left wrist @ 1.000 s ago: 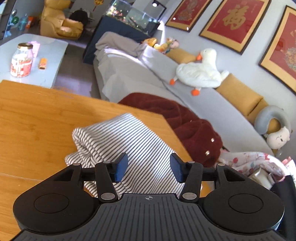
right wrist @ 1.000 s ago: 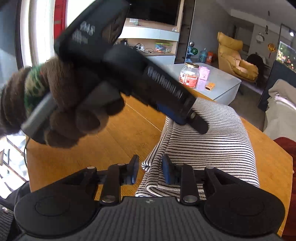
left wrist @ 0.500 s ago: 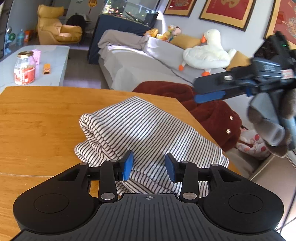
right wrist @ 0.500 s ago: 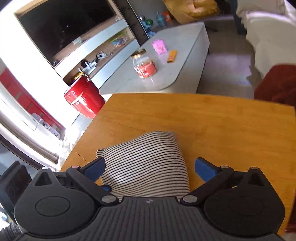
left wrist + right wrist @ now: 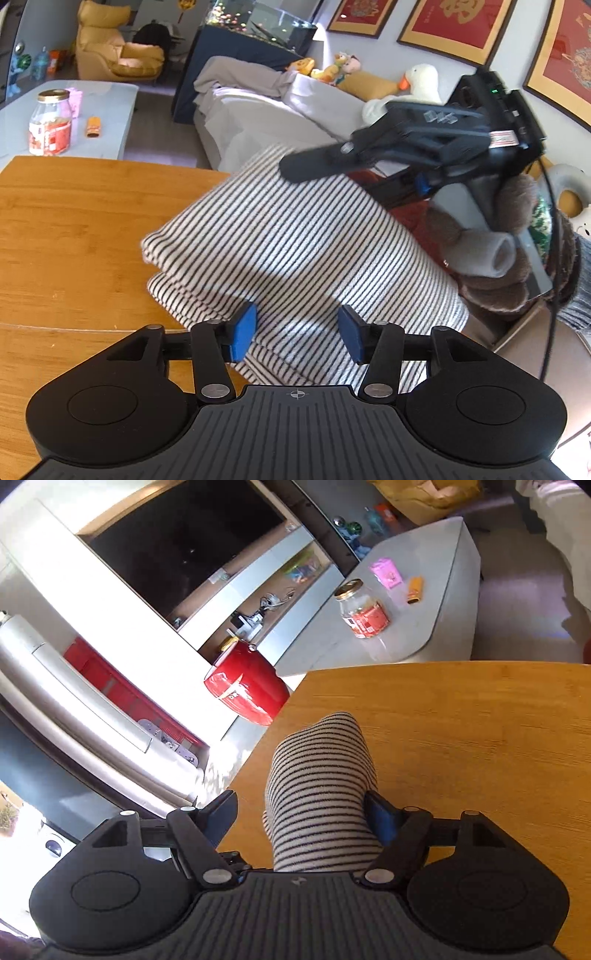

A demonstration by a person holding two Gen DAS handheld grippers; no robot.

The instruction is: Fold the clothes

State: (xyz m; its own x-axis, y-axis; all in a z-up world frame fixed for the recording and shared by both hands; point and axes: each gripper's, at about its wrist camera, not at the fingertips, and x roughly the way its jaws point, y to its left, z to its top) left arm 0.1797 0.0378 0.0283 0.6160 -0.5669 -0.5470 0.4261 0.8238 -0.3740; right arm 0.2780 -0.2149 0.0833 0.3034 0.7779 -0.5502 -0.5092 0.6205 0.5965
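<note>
A folded black-and-white striped garment (image 5: 295,251) lies on the wooden table (image 5: 74,229). My left gripper (image 5: 297,338) is open, its blue pads (image 5: 242,332) apart over the garment's near edge. My right gripper (image 5: 317,166) shows at the garment's far right edge, which is lifted off the table. In the right wrist view, striped cloth (image 5: 321,786) sits between the right gripper's (image 5: 301,814) fingers; the jaws stand fairly wide with a gap on the left side, so a grip is not clear.
A grey sofa (image 5: 258,110) with a duck plush (image 5: 417,85) and a dark red garment (image 5: 410,218) is behind the table. A glass jar (image 5: 50,122) stands on a pale coffee table (image 5: 424,602). A red canister (image 5: 247,690) stands by the TV unit.
The right gripper came down to the garment's far right edge and narrowed around the cloth, lifting that edge. The left gripper's jaws opened wider and it stayed at the near edge.
</note>
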